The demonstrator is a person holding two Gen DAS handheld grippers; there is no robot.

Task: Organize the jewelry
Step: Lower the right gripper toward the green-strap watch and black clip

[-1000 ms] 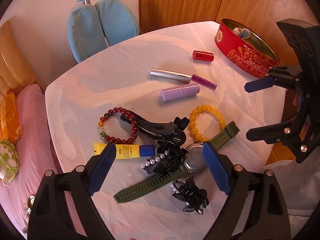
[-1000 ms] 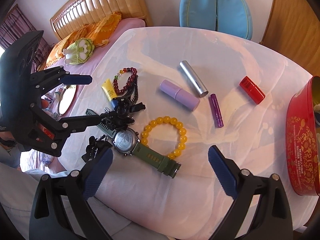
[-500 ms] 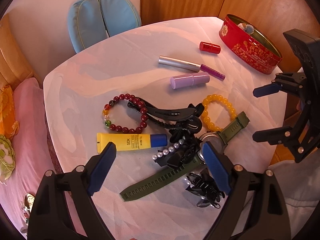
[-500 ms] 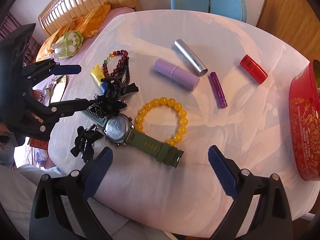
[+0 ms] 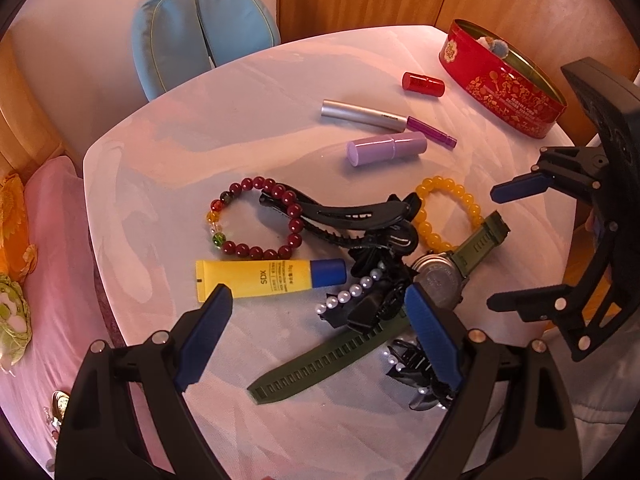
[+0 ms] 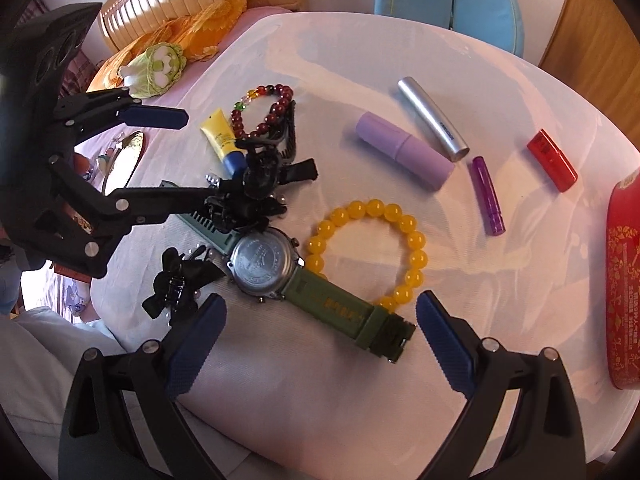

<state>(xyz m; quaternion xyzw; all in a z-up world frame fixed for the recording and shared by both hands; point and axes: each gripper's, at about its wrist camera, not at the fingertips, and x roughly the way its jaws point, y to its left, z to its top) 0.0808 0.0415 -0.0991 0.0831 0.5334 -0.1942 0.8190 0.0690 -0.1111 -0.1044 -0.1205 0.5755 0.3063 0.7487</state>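
Yellow bracelet (image 6: 370, 252), olive-green watch (image 6: 320, 284) — red tin (image 5: 500, 80) with gold pattern.

Centre of my left view: a dark red bead bracelet (image 5: 256, 220) lies flat; right of it a yellow bead bracelet (image 5: 448, 216) overlaps the face-down green watch (image 5: 436, 280).

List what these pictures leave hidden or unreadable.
- Tin contents: left view, its wall hides all but a bit of fluff; right view, cut off by the edge.
- Watch dial: it lies face down in both views.
- Tube small print: too small to read.
- Black clips: tangled, count unclear.
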